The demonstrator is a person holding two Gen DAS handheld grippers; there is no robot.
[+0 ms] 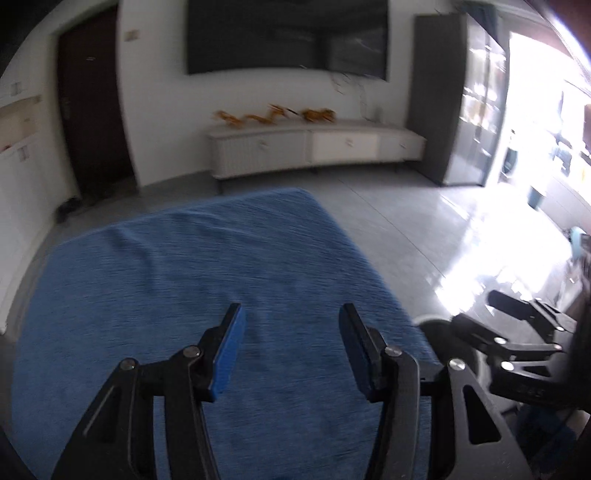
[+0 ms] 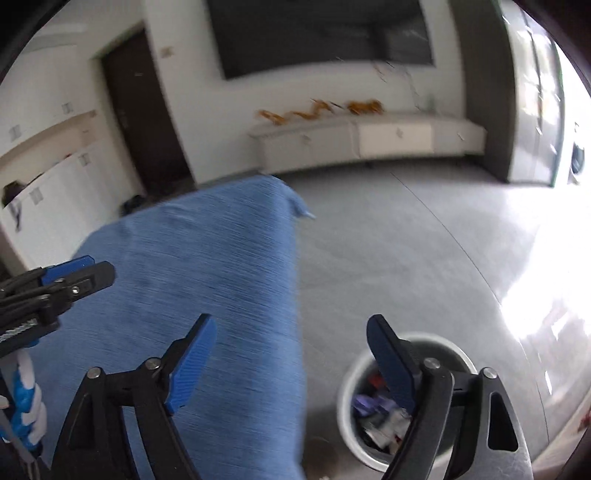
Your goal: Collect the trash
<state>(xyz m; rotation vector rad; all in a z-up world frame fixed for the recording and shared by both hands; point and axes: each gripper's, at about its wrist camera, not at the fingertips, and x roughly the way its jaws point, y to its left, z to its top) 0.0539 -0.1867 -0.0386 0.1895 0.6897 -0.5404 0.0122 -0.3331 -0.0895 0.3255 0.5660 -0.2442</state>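
Observation:
A white round bin (image 2: 349, 373) stands on the floor just right of the table, and several crumpled wrappers (image 2: 373, 410) lie inside it. My right gripper (image 2: 290, 321) is open above the table's right edge and the bin, with nothing between its blue pads. My left gripper (image 1: 291, 314) is open over the blue cloth (image 1: 184, 266) on the table, also with nothing in it. No trash shows on the cloth (image 2: 207, 251). In the left wrist view the right gripper (image 1: 474, 307) appears at the far right, over the bin's rim (image 1: 428, 321). The left gripper (image 2: 96, 269) shows at the left edge of the right wrist view.
Grey tiled floor (image 2: 406, 240) stretches beyond the table to a low white cabinet (image 1: 314, 147) under a wall-mounted dark screen (image 1: 288, 33). A dark door (image 1: 92, 110) is at the back left. Strong glare comes from the right. A blue-and-white cord (image 2: 26, 398) hangs at the left edge.

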